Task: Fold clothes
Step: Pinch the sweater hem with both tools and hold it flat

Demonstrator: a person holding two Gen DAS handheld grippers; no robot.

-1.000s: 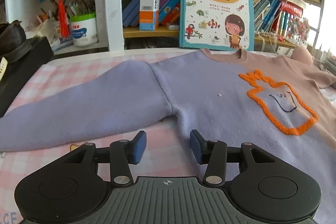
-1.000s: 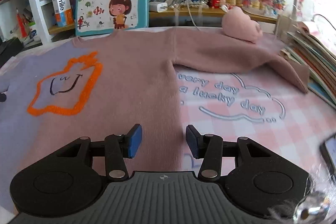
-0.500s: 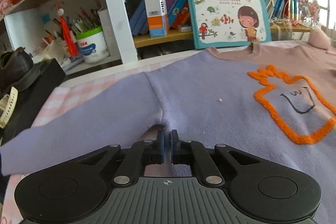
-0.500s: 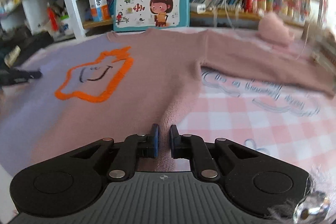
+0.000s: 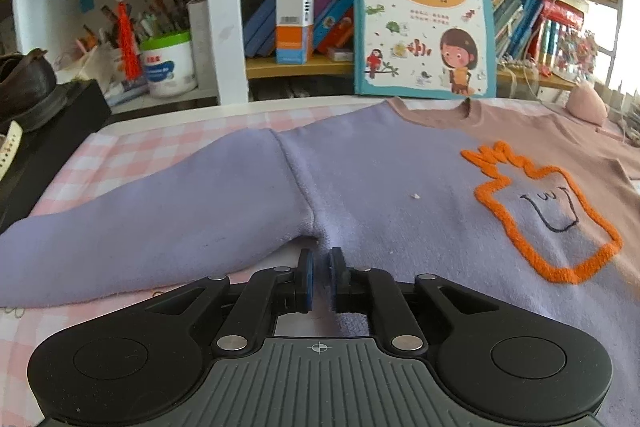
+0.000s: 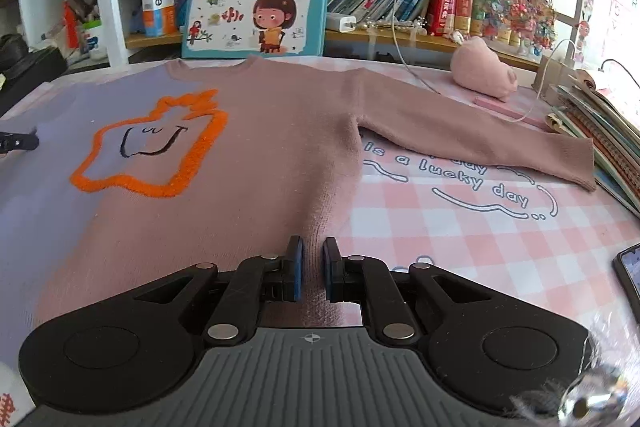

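A two-tone sweater lies flat on the pink checked tablecloth, lilac [image 5: 400,195] on one half and dusty pink [image 6: 260,155] on the other, with an orange outlined figure on the chest. My left gripper [image 5: 320,267] pinches a ridge of lilac fabric just below the armpit of the lilac sleeve [image 5: 160,211]; its jaws are opening slightly, with cloth still pressed between the pads. My right gripper [image 6: 312,263] is shut on a raised fold of pink fabric along the side seam, below the pink sleeve [image 6: 480,131]. The left gripper's tip [image 6: 18,141] shows at the right wrist view's far left edge.
A children's book [image 5: 424,15] leans on the bookshelf behind the collar. A black box with a shoe [image 5: 40,115] sits at the left edge. A pink plush [image 6: 482,71], a white cable, stacked books [image 6: 600,131] and a phone [image 6: 630,275] crowd the right side.
Both grippers went from open above the cloth to shut on the sweater's side fabric, which now rises in a ridge at each grip. The right one shifted sideways.
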